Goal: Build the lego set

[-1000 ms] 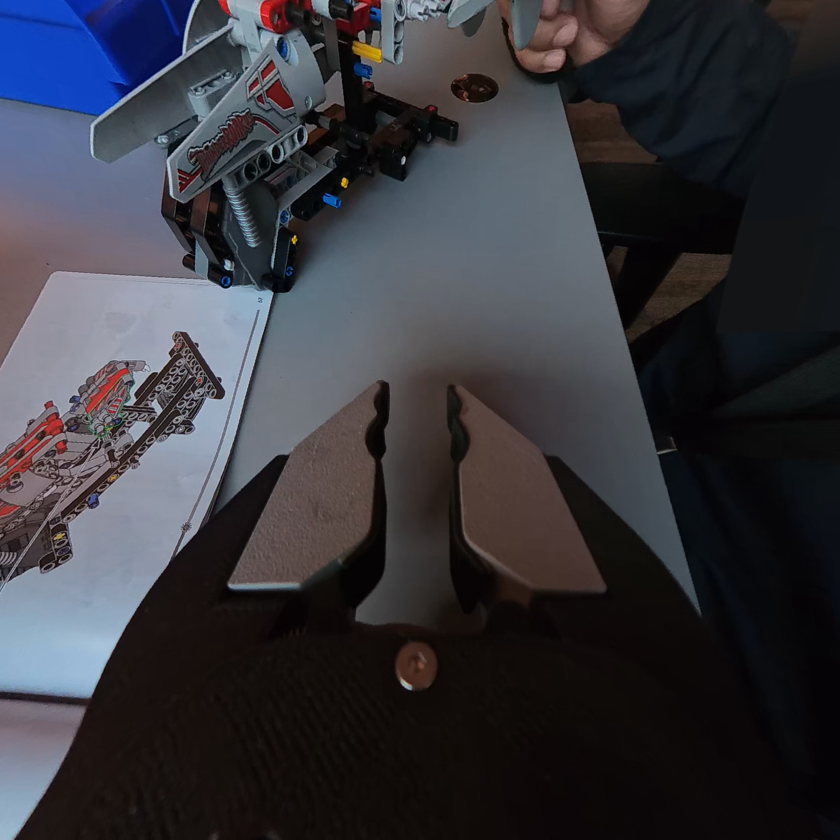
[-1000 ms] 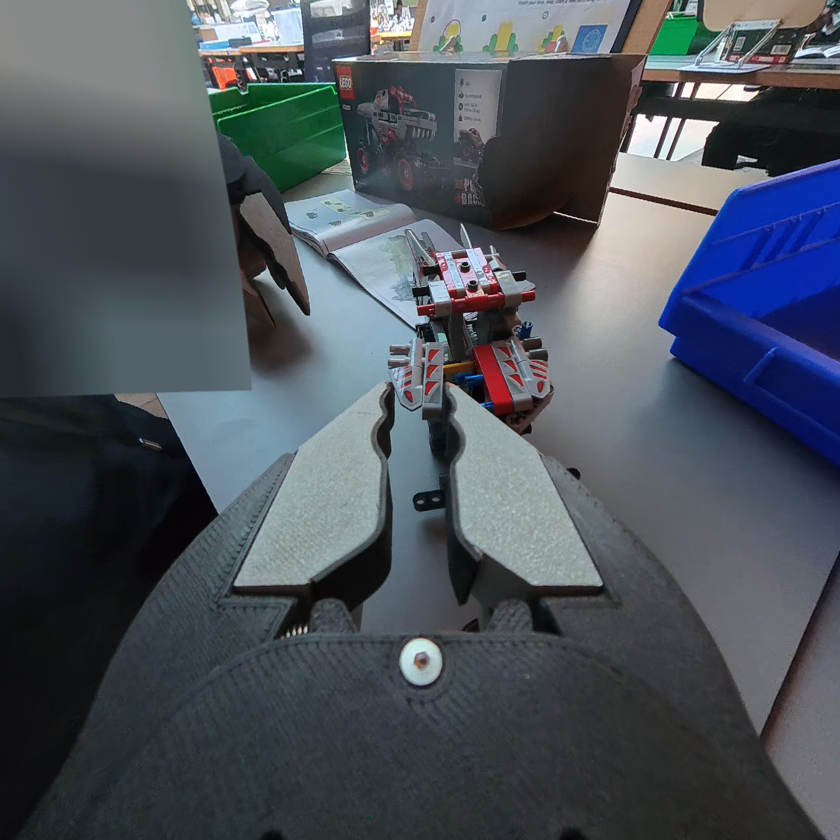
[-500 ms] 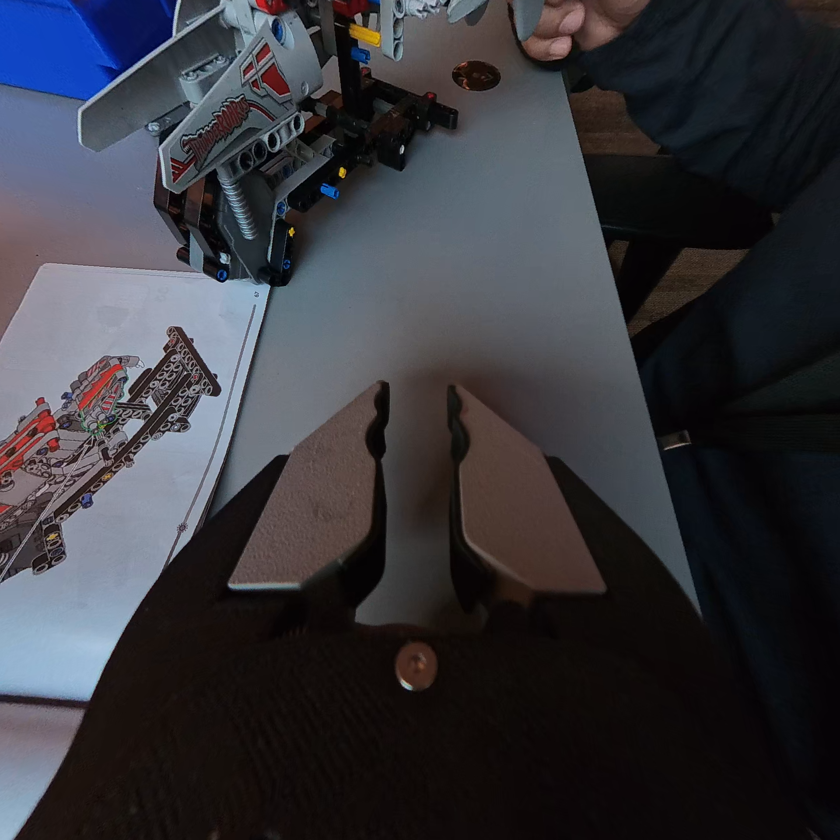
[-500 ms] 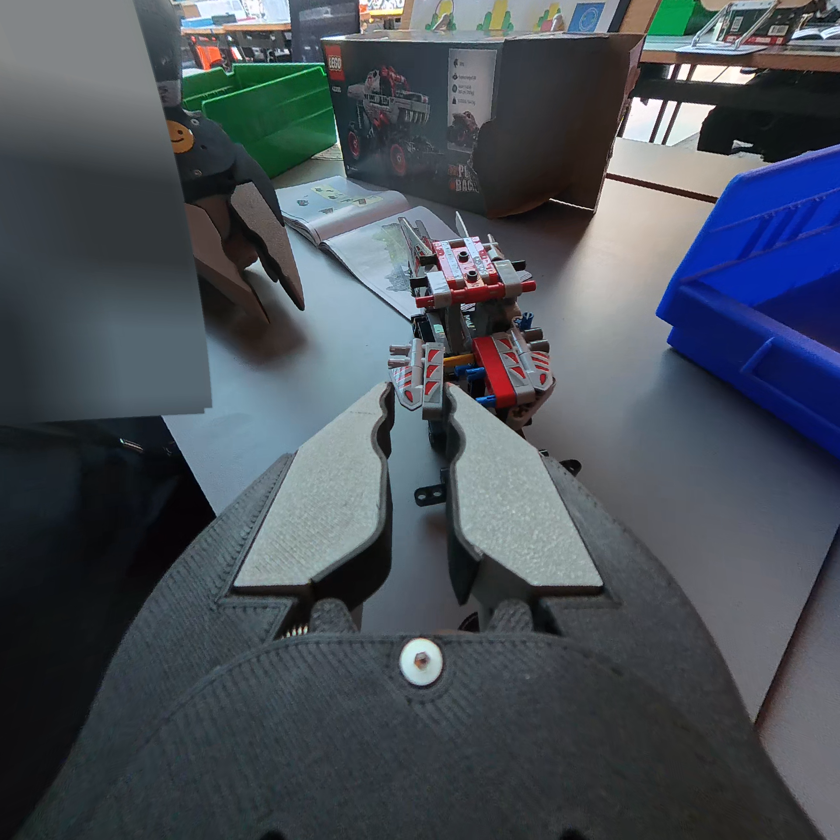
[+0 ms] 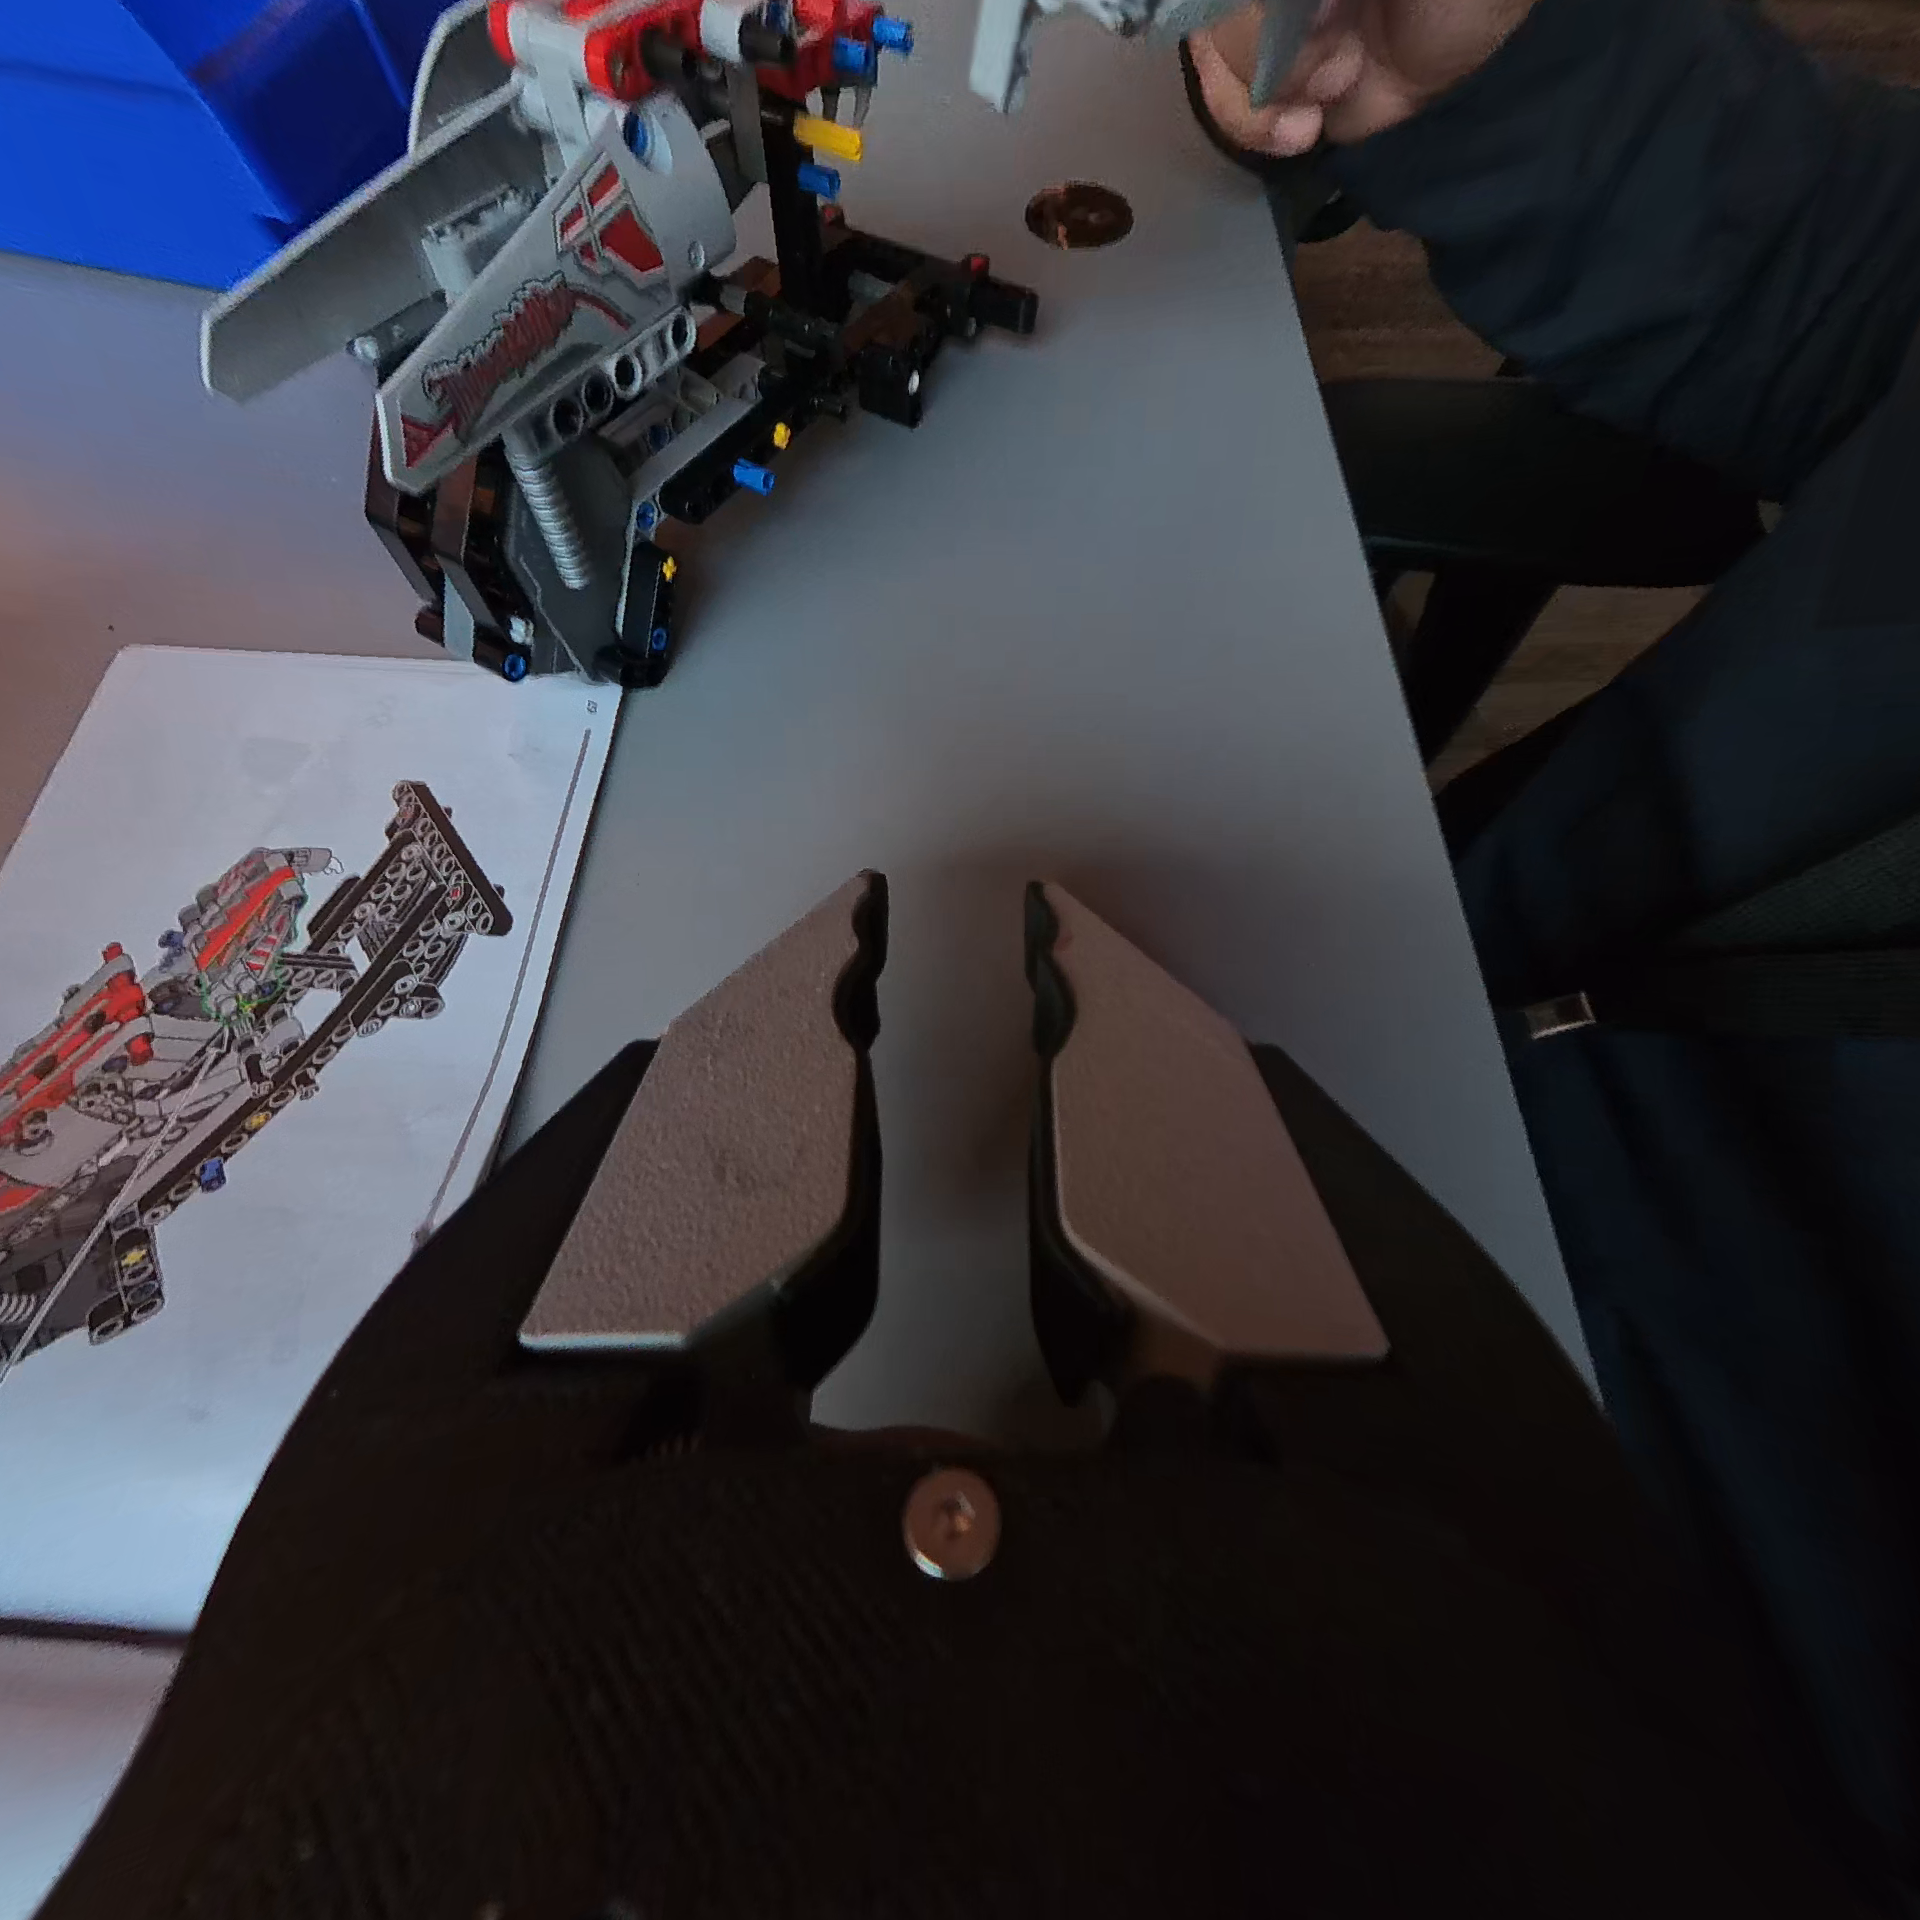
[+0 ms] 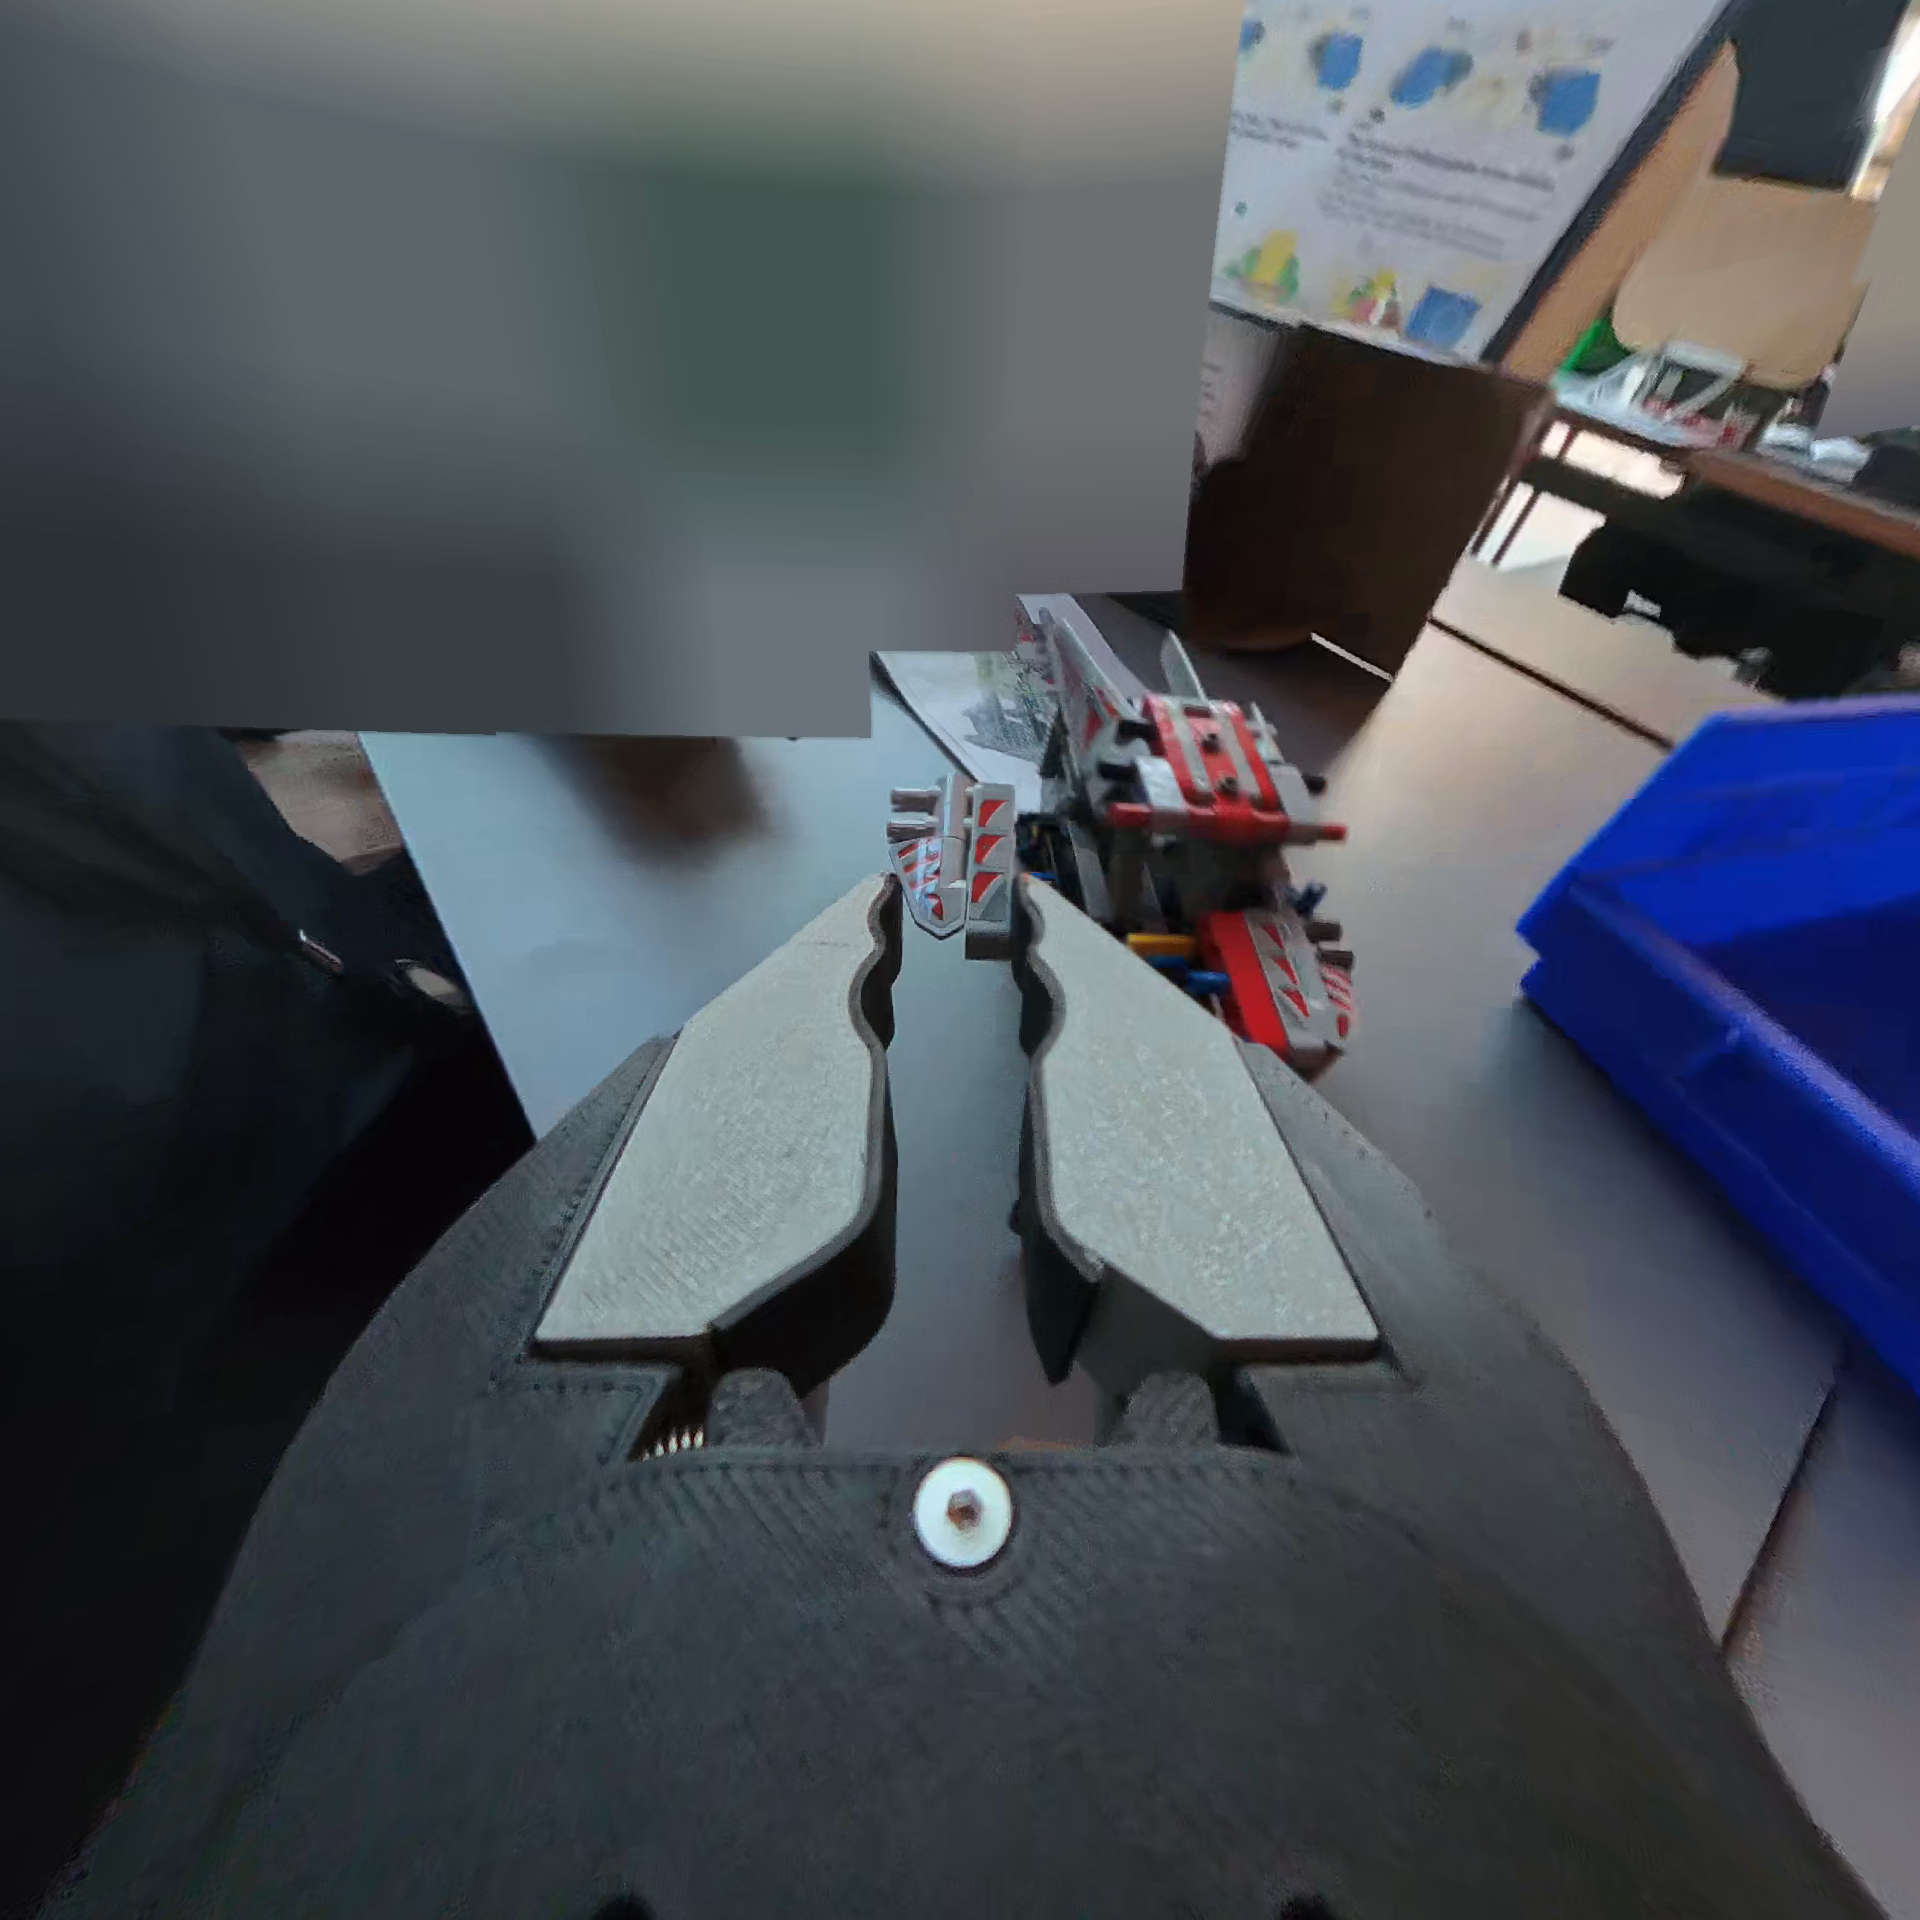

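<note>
My right tool (image 6: 954, 902) pinching small grey-red toothed panel piece (image 6: 956, 862) — now lifted off grey-red truck model (image 6: 1184, 831); my left tool (image 5: 956, 914) narrow, empty — reattach next.

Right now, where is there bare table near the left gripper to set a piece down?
Bare grey table runs ahead of the left gripper. It is bordered by the instruction booklet, the Lego truck model and the table's edge. It is crowded beyond the model, where the blue bin and a hand close in.
</note>
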### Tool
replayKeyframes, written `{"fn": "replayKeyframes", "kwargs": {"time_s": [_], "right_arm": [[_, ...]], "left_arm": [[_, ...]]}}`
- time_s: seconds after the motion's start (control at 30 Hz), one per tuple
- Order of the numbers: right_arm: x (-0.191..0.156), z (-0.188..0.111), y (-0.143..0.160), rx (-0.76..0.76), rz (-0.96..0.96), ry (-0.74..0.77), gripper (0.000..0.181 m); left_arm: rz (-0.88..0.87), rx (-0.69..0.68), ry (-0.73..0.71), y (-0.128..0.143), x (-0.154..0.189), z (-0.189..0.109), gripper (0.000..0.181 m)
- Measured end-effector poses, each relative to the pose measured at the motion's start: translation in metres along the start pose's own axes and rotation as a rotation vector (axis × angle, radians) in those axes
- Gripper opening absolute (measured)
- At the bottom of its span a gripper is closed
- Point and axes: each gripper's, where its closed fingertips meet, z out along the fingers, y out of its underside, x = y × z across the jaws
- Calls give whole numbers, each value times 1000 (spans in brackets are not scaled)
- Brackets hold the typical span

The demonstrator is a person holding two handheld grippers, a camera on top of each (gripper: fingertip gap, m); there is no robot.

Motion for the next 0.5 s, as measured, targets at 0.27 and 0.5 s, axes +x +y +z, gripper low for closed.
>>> {"fn": "replayKeyframes", "kwargs": {"time_s": [0.27, 0.5], "right_arm": [[-50, 30, -7, -26, -188, -89, 17], [-72, 49, 1, -52, -195, -151, 18]], "left_arm": [[134, 152, -18, -39, 15, 15, 37], [274, 274, 43, -60, 41, 17, 38]]}}
